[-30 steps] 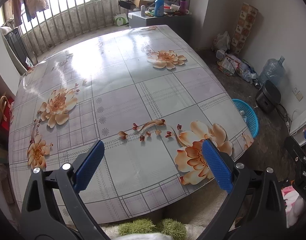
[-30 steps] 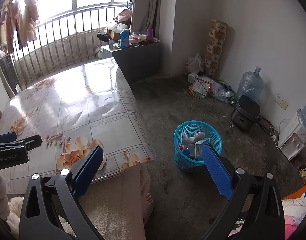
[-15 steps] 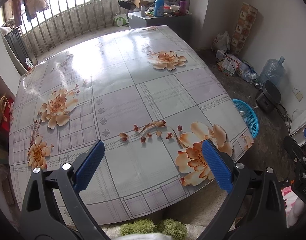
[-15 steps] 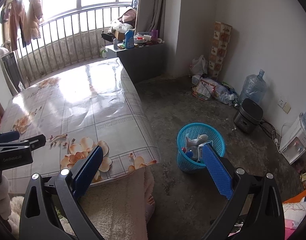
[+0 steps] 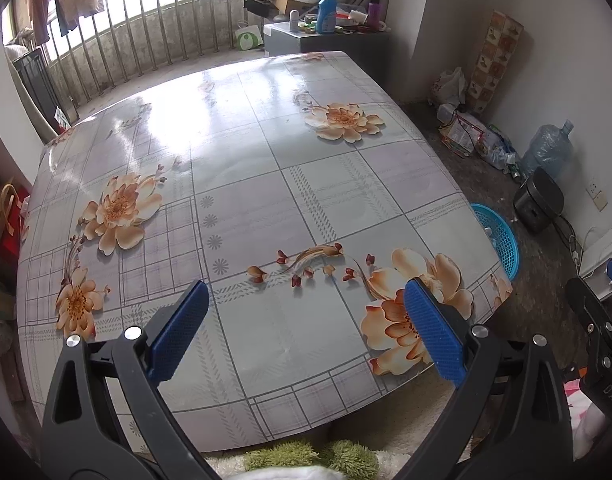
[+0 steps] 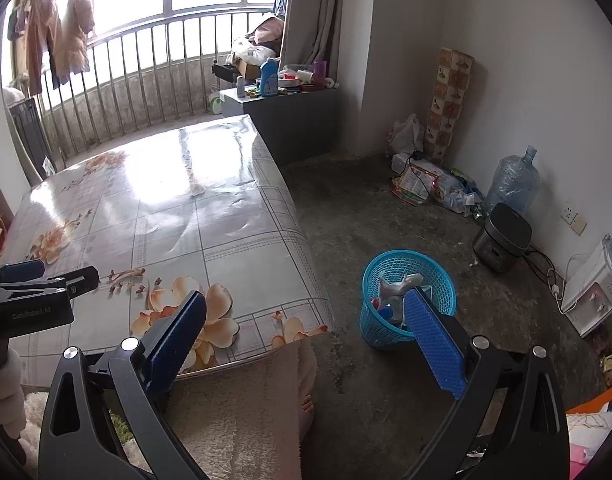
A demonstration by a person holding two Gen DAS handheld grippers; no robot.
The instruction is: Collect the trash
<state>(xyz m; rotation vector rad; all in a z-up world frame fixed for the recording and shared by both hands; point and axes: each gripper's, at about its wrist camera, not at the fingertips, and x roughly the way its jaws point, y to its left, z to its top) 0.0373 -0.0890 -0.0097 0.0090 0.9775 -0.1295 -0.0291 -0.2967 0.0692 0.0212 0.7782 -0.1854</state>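
A blue mesh trash basket (image 6: 433, 272) stands on the concrete floor right of the table, with several pieces of trash (image 6: 397, 288) inside; its rim also shows past the table edge in the left wrist view (image 5: 501, 240). My left gripper (image 5: 306, 332) is open and empty, held over the near edge of the floral table (image 5: 246, 200). My right gripper (image 6: 306, 336) is open and empty, held above the table's near right corner (image 6: 306, 312), with the basket just behind its right finger (image 6: 433, 340). I see no loose trash on the tabletop.
A grey cabinet (image 6: 282, 120) with bottles stands behind the table. A rice cooker (image 6: 501, 236), a water jug (image 6: 513, 184), bags and papers (image 6: 421, 180) lie along the right wall. A railing (image 6: 146, 76) runs along the back.
My right gripper has drifted back and to the left, so the basket sits a little farther right in its view. My left gripper has barely moved. Both stay open.
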